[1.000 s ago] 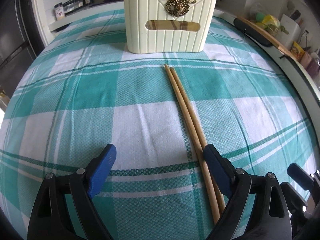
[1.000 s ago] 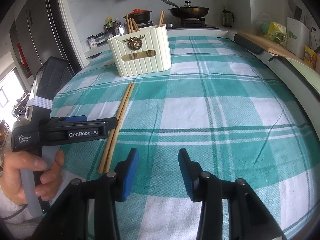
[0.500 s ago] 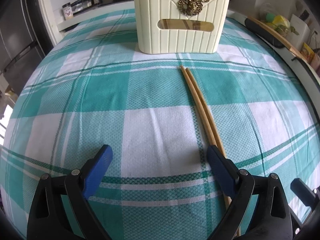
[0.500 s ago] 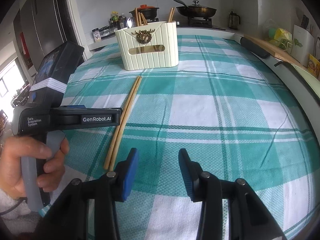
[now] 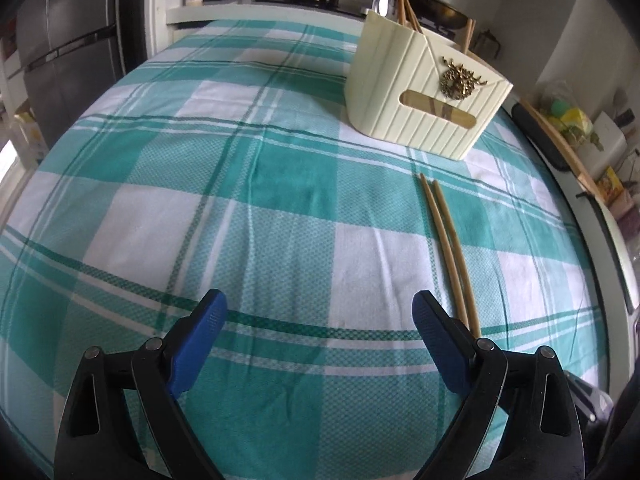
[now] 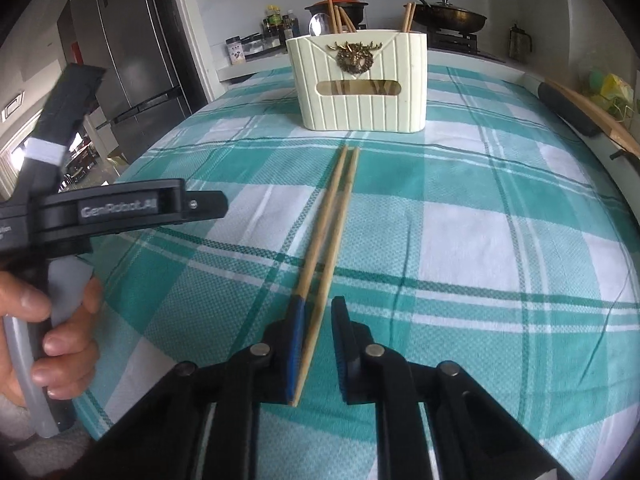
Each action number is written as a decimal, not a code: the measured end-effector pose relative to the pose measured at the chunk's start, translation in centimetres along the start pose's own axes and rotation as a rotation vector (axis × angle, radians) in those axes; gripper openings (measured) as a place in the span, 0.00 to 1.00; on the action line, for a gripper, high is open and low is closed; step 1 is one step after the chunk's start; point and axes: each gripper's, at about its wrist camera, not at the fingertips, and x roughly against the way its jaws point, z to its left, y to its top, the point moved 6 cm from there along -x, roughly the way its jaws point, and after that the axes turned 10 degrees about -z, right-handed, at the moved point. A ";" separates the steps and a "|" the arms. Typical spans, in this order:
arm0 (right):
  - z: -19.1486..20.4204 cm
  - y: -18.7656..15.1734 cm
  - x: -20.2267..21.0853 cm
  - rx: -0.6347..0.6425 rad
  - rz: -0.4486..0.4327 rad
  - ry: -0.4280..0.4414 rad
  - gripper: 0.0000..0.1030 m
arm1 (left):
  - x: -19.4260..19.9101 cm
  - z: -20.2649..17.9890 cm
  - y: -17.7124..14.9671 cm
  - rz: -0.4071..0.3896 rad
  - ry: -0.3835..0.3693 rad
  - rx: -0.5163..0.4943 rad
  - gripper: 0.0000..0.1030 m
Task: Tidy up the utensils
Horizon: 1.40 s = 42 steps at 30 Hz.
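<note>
Right gripper (image 6: 318, 310) jaws closing around near ends of the chopsticks (image 6: 328, 236) lying mid-table, short of the cream holder (image 6: 360, 88) near the far edge. Left gripper (image 5: 320, 312) wide open, empty; body reads "GenRobot.AI".

Hidden from me: chopsticks (image 5: 448, 240) near ends behind my left gripper's (image 5: 320, 340) pad at five o'clock; holder (image 6: 360, 84) contents' lower parts; left gripper's lettering (image 6: 118, 210) blurred.

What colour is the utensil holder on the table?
Cream, with a brass-coloured deer emblem; the utensil holder shows best in the right wrist view.
</note>
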 end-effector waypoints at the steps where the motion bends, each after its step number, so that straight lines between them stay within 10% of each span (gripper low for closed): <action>1: -0.3 0.2 -0.6 -0.009 0.004 -0.009 0.09 | 0.2 0.2 0.0 -0.004 0.003 0.000 0.92; 20: -5.7 -0.8 1.9 -0.030 0.026 -0.249 0.04 | -1.2 -8.6 -2.4 0.059 -0.112 -0.216 0.91; 26: -6.0 -1.7 2.9 -0.041 0.014 -0.250 0.04 | -1.7 -9.6 -3.7 0.029 -0.033 -0.336 0.58; 30: -6.0 -1.8 3.0 -0.035 0.007 -0.253 0.04 | -0.9 -8.1 -3.4 0.028 -0.029 -0.320 0.10; 42: -7.0 -2.2 3.8 -0.043 0.008 -0.289 0.05 | 1.2 -2.0 -4.1 0.028 0.052 -0.280 0.07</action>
